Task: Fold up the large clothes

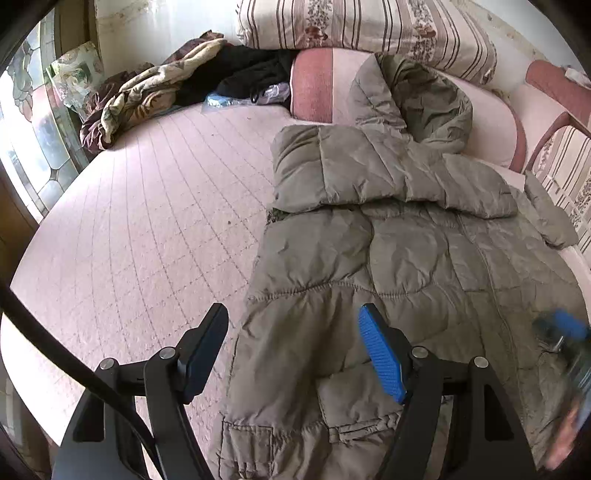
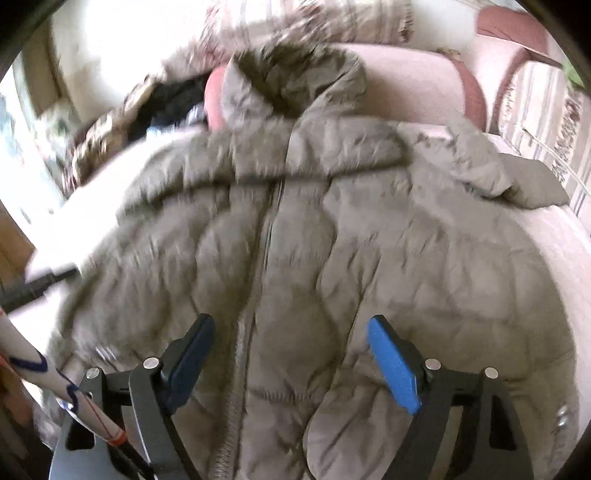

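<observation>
An olive-grey padded jacket (image 1: 406,258) with a hood (image 1: 417,92) lies front up on the pink quilted bed (image 1: 147,221). One sleeve (image 1: 369,170) is folded across its chest. My left gripper (image 1: 293,314) hovers open above the jacket's left hem edge, with nothing pressed between its fingers. In the right wrist view, which is motion-blurred, my right gripper (image 2: 291,321) stands open over the jacket's (image 2: 332,240) lower front beside the zip (image 2: 258,277), with only fabric below its fingers. The right gripper's blue pad (image 1: 565,328) also shows blurred at the left wrist view's right edge.
A striped floral duvet (image 1: 369,26) and a pink bolster (image 1: 314,85) lie at the bed's head. A patterned blanket (image 1: 140,96) and black clothes (image 1: 243,70) are heaped at the far left. A stained-glass window (image 1: 33,122) lies left, a chair (image 1: 554,96) right.
</observation>
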{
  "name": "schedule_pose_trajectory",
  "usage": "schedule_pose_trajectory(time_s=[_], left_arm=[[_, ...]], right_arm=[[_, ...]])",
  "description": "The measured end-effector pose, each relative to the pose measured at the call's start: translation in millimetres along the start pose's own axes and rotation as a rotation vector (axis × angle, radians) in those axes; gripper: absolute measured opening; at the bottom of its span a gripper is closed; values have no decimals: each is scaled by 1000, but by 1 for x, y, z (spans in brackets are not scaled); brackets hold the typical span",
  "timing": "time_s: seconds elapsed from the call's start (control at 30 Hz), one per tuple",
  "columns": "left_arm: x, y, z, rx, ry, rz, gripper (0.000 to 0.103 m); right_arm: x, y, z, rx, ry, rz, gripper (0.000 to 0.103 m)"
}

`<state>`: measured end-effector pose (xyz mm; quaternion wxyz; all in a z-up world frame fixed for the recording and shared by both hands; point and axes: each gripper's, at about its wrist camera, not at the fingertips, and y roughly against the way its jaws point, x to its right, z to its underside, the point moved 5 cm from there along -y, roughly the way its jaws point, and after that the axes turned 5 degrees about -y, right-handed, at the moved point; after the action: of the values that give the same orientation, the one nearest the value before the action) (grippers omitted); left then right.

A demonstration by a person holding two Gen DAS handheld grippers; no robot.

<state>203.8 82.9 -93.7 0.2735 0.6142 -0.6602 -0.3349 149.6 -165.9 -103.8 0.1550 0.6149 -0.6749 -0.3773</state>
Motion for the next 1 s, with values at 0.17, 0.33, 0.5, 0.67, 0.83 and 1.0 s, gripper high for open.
schedule_pose_trajectory(time_s=[0.17,0.33,0.5,0.67,0.83,1.0], left_arm=[[4,-7,-1,-11,-7,23,72],[12,-5,0,-14,-20,77,72],[15,-2,-2,-13,-13,138,72],[17,-4,-2,-61,76,269,72],[21,-9,6,-120,117,332,72],[23,-2,8,-91,101,308,72]], right_arm=[[36,-14,-71,24,-155,65,89],[88,-93,-127,-66,-393,92,89],[101,-142,-151,-110,-574,19,74],[96,-137,-164,-102,-511,52,21],[120,-130,-149,-111,-478,188,21],[119,-84,-151,-68,-418,134,36]])
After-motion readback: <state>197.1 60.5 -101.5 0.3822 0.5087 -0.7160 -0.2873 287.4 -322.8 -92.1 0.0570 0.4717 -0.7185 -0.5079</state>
